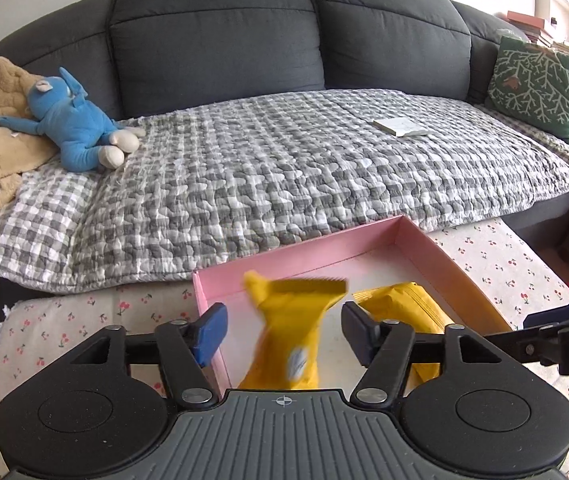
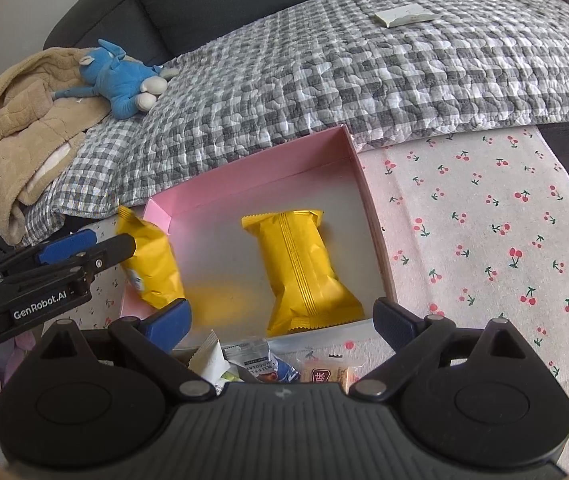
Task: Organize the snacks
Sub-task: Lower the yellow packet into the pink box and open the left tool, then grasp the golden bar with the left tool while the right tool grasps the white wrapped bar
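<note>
A pink box (image 1: 436,254) (image 2: 252,176) stands on a cherry-print cloth. One yellow snack packet (image 2: 302,268) (image 1: 404,304) lies flat inside it. A second yellow packet (image 1: 288,328) (image 2: 150,260) is blurred, tilted over the box's left wall between the fingers of my left gripper (image 1: 282,328) (image 2: 84,250), which is open and not touching it. My right gripper (image 2: 282,320) is open and empty above the box's near edge. Several small wrapped snacks (image 2: 260,364) lie just below it.
The cherry-print cloth (image 2: 484,240) stretches to the right of the box. Behind is a grey sofa with a checked quilt (image 1: 264,168), a blue plush toy (image 1: 76,124), a beige blanket (image 2: 16,140), a white booklet (image 1: 400,126) and a green cushion (image 1: 536,84).
</note>
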